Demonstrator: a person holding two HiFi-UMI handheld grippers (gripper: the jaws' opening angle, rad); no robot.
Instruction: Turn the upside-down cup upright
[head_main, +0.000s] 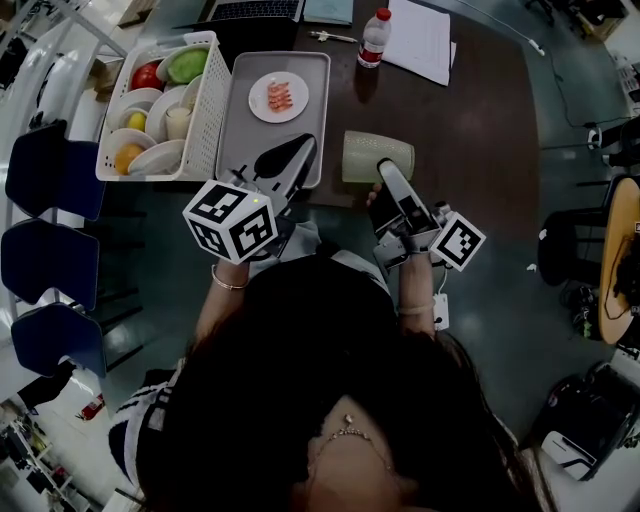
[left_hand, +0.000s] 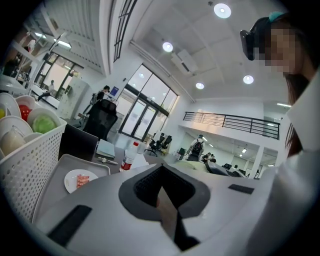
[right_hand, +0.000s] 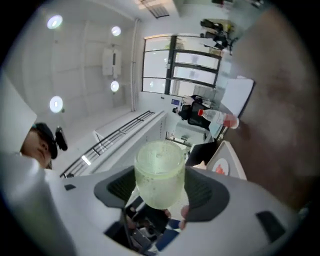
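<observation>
Nearest me, my right gripper (head_main: 388, 175) is clamped on the pale green cup (head_main: 372, 155), held on its side at the table's (head_main: 480, 150) near edge. That's mid-flip, I judge. My left gripper (head_main: 290, 155) is closed and empty, parked over the tray (head_main: 240, 110) out of the way.

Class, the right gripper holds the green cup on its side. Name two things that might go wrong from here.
1. The cup may slip from the right gripper while tilted and drop onto the table.
2. It lies close to the tray; a wide swing might knock that.
</observation>
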